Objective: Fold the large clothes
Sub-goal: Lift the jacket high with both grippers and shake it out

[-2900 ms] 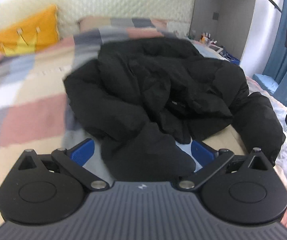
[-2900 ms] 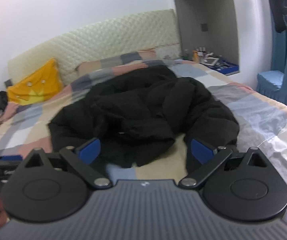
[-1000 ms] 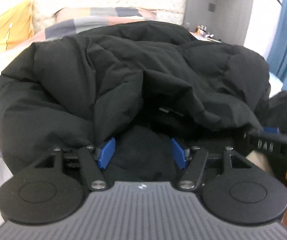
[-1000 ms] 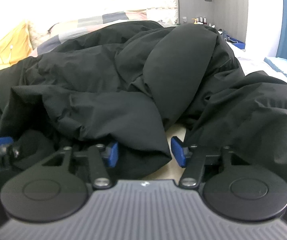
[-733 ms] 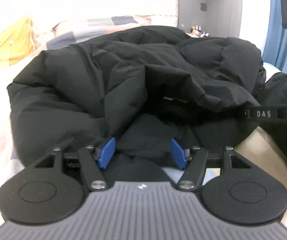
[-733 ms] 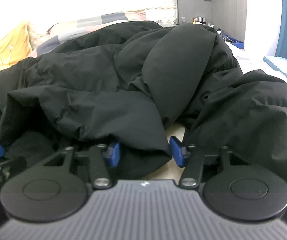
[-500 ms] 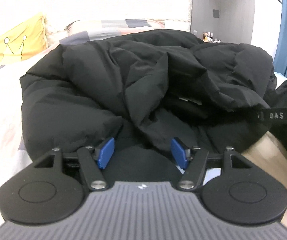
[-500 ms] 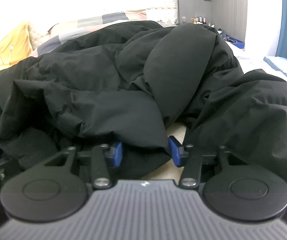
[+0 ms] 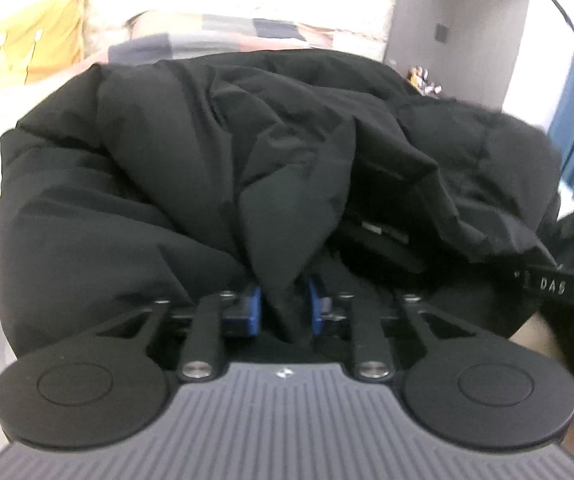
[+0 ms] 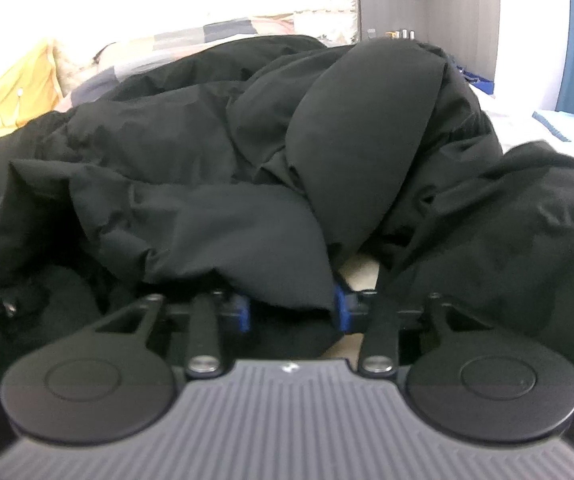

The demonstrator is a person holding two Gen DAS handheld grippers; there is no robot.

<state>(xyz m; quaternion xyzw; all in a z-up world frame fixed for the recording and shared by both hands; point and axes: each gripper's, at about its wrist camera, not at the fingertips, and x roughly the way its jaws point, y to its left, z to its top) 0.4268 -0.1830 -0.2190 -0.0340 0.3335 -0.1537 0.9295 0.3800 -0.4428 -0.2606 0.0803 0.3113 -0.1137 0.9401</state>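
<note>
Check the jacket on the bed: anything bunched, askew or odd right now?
The black puffer jacket lies crumpled in a heap, one sleeve draped over the top. The left gripper pinches a fold; the right gripper straddles an edge, wider apart.

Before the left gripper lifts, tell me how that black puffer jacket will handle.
The black puffer jacket looks floppy: it lies in slumped folds, so it will likely drape. Its puffy bulk suggests lightness. The left gripper pinches only one fold, which may slip.
</note>
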